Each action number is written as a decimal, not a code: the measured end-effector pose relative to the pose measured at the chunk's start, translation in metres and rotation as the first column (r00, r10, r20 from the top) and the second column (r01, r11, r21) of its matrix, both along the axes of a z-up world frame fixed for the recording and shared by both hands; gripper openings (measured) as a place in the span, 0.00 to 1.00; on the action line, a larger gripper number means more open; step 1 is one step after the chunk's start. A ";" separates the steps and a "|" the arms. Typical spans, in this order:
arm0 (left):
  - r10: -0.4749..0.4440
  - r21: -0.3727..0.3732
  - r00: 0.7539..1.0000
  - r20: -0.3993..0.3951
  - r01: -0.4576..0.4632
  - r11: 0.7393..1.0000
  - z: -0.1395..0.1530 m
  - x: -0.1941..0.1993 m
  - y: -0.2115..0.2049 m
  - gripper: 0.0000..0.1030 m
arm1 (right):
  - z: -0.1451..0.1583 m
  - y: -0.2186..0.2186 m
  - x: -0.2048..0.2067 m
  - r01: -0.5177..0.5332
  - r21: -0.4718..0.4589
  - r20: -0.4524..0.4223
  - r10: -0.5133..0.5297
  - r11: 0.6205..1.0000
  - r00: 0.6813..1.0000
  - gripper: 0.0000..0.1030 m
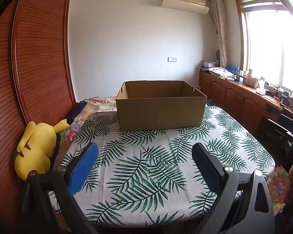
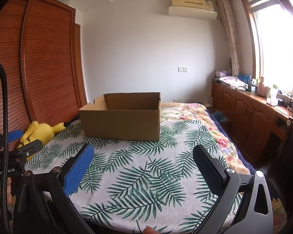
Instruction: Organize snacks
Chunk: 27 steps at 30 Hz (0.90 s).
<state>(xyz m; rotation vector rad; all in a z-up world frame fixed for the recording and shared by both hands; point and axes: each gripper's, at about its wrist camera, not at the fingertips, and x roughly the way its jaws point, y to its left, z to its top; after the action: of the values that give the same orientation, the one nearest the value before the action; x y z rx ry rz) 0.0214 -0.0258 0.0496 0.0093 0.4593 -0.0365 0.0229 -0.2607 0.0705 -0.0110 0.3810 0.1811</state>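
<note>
An open brown cardboard box (image 1: 160, 109) stands on a leaf-print cloth (image 1: 146, 165) at the far side; its inside looks empty from here. It also shows in the right wrist view (image 2: 123, 120), left of centre. My left gripper (image 1: 144, 150) is open and empty, held above the cloth short of the box. My right gripper (image 2: 142, 152) is open and empty, also above the cloth in front of the box. The left gripper's body (image 2: 19, 148) shows at the left edge of the right wrist view. No snacks are in view.
A yellow plush toy (image 1: 37, 150) lies at the cloth's left edge against a wooden slatted wardrobe (image 1: 39, 58). A floral bedspread (image 2: 197, 120) extends beyond the cloth. Wooden cabinets (image 1: 244, 97) with clutter run along the right under the window.
</note>
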 end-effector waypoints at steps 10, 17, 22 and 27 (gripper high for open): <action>-0.003 -0.006 1.000 -0.005 0.003 1.000 -0.002 0.000 0.000 0.95 | -0.003 0.002 0.001 0.007 -0.008 -0.002 -0.007 1.000 1.000 1.00; -0.003 -0.009 1.000 -0.003 0.003 1.000 -0.002 -0.001 -0.001 0.95 | -0.005 0.003 0.002 0.004 -0.010 -0.010 -0.004 1.000 1.000 1.00; -0.003 -0.011 1.000 -0.004 0.003 1.000 -0.002 -0.001 -0.001 0.95 | -0.005 0.003 0.002 0.004 -0.009 -0.010 -0.004 1.000 1.000 1.00; -0.003 -0.011 1.000 -0.003 0.003 1.000 -0.002 -0.001 -0.001 0.95 | -0.005 0.002 0.002 0.004 -0.010 -0.010 -0.005 1.000 1.000 1.00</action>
<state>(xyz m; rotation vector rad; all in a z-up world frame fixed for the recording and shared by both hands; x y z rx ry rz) 0.0201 -0.0269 0.0478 -0.0004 0.4624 -0.0421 0.0248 -0.2583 0.0653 -0.0194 0.3923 0.1748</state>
